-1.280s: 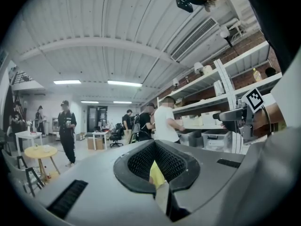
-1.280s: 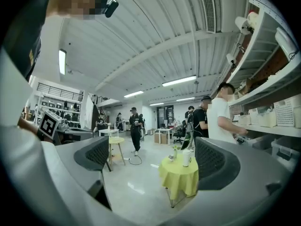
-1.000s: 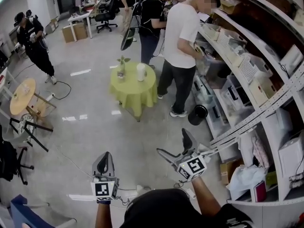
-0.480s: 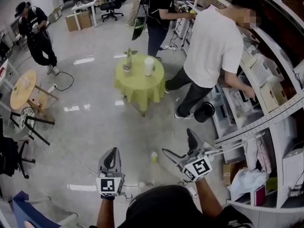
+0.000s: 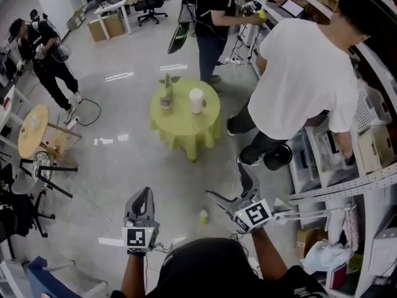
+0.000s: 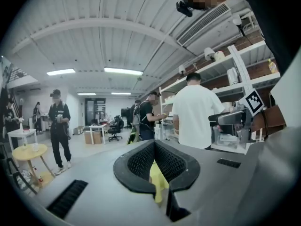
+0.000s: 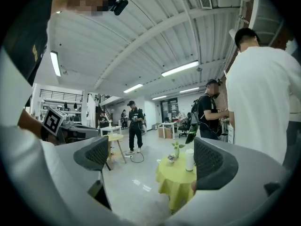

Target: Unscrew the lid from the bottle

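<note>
A white bottle with its lid on stands upright on a round table with a yellow-green cloth, several steps ahead of me. The right gripper view shows the same bottle and table between its jaws, far off. My left gripper is held low at the left, shut with nothing in it; in its own view the left gripper shows only a sliver of yellow cloth past the closed jaws. My right gripper is open and empty; the right gripper points level at the table.
A small potted plant shares the table. A person in a white shirt bends at the shelves on the right, beside a black bin. Other people stand farther off. A small yellow-green object lies on the floor.
Both grippers and my view have advanced toward the green table, which now looks nearer. The person in white has leaned further into the shelves. Jaws look unchanged.
</note>
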A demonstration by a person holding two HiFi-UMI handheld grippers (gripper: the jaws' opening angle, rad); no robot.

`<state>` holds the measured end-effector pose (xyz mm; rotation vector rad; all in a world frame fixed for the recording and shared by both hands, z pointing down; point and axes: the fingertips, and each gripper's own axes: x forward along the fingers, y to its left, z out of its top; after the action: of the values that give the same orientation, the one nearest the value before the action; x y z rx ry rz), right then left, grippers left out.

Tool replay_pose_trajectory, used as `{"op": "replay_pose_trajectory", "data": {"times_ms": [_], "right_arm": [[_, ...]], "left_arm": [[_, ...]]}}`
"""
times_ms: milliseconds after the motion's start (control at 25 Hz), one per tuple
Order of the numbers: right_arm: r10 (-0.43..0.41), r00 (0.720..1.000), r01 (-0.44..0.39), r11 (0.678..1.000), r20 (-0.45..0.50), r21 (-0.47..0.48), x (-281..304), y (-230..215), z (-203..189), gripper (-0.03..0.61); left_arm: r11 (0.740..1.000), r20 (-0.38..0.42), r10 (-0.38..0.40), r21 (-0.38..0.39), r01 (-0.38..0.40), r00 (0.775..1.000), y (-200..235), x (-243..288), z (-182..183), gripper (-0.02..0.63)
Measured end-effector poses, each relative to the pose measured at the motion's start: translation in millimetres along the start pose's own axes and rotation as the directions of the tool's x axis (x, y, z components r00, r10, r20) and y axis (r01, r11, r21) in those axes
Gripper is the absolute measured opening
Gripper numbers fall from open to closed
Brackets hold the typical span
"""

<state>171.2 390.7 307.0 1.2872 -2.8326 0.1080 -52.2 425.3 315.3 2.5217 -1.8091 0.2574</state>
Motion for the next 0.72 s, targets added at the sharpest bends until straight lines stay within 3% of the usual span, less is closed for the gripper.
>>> {"op": "replay_pose_trajectory", "data": {"times_ms": [200,360,720], "right_arm": [[0.048,0.998,-0.048,0.999,-0.042,0.016,40.9,-39.4,-5.2,0.549],[0.045,0.996,-0.043,0.998,-0.072,0.034,67.9,-75.0,-14.7,0.540],[0.013,0.991,-0.012,1.000,-0.130,0.012,173.7,-143.7,-29.1,0.528]], "left_arm": [[0.997,-0.028,0.050,-0.064,-0.052,0.998,2.1,58.7,-5.3,0.018],[0.998,-0.063,0.042,-0.053,-0.045,0.997,1.9,91.6,-13.0,0.018],[0.992,-0.074,0.062,-0.104,-0.070,0.995,71.4,201.4,-36.0,0.018]]}}
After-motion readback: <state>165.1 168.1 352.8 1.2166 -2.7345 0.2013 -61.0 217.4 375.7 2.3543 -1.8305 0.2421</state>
